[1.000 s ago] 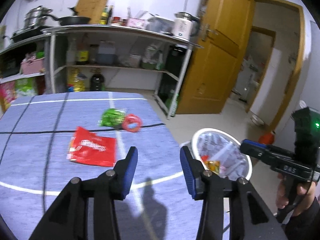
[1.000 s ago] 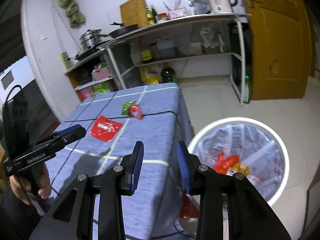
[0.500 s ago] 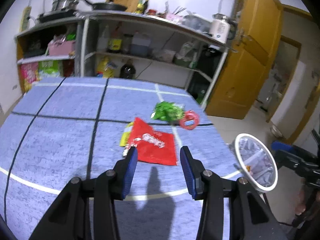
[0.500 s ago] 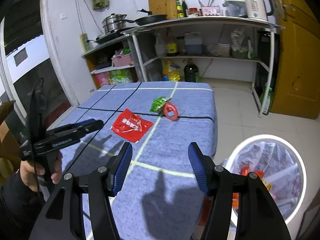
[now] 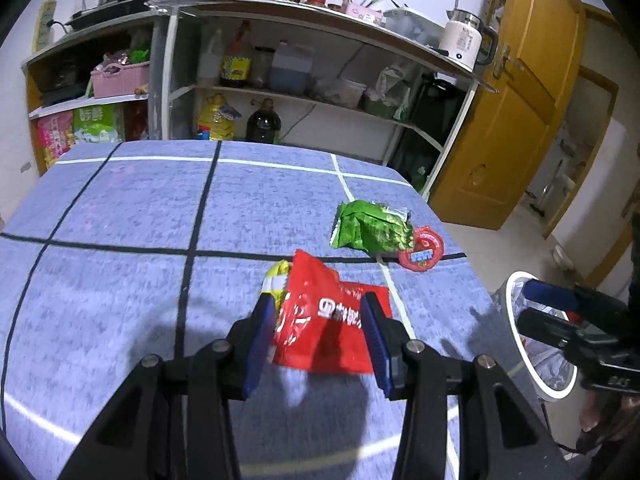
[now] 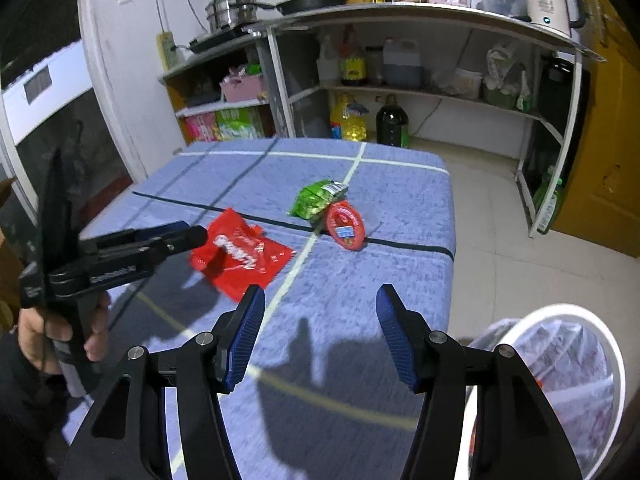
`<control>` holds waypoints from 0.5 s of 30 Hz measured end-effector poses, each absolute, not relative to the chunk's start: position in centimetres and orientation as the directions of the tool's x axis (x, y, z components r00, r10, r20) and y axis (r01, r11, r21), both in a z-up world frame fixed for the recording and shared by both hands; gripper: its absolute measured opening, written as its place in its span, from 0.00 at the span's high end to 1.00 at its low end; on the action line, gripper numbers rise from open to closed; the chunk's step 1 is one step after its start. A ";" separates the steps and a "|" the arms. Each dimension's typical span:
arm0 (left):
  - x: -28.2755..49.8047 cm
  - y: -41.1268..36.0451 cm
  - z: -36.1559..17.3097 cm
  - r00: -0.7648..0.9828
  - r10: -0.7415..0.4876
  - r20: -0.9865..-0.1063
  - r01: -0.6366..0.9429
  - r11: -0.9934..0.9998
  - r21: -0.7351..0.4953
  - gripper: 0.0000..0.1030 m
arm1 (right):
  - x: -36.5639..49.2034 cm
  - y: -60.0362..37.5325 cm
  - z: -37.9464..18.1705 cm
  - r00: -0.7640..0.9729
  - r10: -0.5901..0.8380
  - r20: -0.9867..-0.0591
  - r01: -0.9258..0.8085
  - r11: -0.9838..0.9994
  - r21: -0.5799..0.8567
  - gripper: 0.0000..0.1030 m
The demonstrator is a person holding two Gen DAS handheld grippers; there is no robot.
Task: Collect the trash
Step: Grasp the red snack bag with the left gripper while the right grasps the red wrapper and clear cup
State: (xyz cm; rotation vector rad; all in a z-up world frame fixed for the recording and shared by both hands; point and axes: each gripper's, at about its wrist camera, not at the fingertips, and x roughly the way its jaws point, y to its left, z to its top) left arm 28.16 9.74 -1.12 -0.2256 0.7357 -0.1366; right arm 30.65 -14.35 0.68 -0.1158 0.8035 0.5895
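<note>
A red snack packet (image 5: 324, 316) (image 6: 240, 256) lies on the blue tablecloth (image 5: 120, 220) with a yellow wrapper (image 5: 276, 276) poking out from under it. My left gripper (image 5: 318, 320) (image 6: 196, 234) hovers just over the packet, its jaws open either side of it, and the pads do not press. Farther back lie a green packet (image 5: 372, 228) (image 6: 316, 200) and a round red lidded cup (image 5: 420, 248) (image 6: 346, 224), touching each other. My right gripper (image 6: 320, 308) (image 5: 528, 304) stands wide open over the table's near right part, with nothing between its fingers.
A bag-lined bin with a white rim (image 6: 560, 310) (image 5: 510, 312) stands on the floor off the table's right edge, holding wrappers. Behind the table is a metal shelf unit (image 5: 280, 4) with pots, bottles and a kettle. A yellow door (image 5: 520, 100) is at right. A hand (image 6: 92, 336) grips the left tool.
Both grippers moved forward and down over the table, away from the bin. The left gripper now straddles the red packet. The right jaws spread wider.
</note>
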 end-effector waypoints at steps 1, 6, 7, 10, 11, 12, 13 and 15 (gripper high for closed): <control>28.4 9.6 -1.2 0.731 -0.205 -0.651 0.051 0.967 -0.248 0.56 | 31.3 -14.1 0.4 0.543 0.444 -0.712 -0.535 0.837 0.114 0.43; 29.3 8.5 -1.6 0.719 -0.218 -0.660 0.094 0.971 -0.218 0.56 | 35.0 -12.6 -1.0 0.528 0.426 -0.735 -0.531 0.841 0.105 0.43; 29.5 8.4 -1.6 0.716 -0.217 -0.663 0.097 0.972 -0.213 0.56 | 35.4 -12.3 -1.2 0.525 0.425 -0.737 -0.532 0.840 0.105 0.43; 29.7 8.4 -1.8 0.712 -0.209 -0.671 0.094 0.974 -0.204 0.65 | 37.3 -11.3 -2.0 0.512 0.415 -0.752 -0.540 0.836 0.094 0.43; 29.7 8.4 -1.8 0.712 -0.205 -0.671 0.089 0.975 -0.204 0.67 | 37.8 -11.0 -2.2 0.511 0.412 -0.755 -0.543 0.835 0.087 0.43; 29.8 8.5 -1.8 0.712 -0.204 -0.672 0.085 0.975 -0.206 0.71 | 38.2 -10.8 -2.3 0.511 0.412 -0.755 -0.549 0.832 0.082 0.43; 29.9 8.6 -1.9 0.712 -0.202 -0.673 0.080 0.975 -0.208 0.77 | 38.8 -10.6 -2.5 0.510 0.409 -0.757 -0.553 0.830 0.076 0.43; 30.0 8.7 -1.9 0.709 -0.200 -0.677 0.075 0.975 -0.209 0.81 | 39.9 -10.3 -2.9 0.511 0.394 -0.764 -0.555 0.830 0.057 0.43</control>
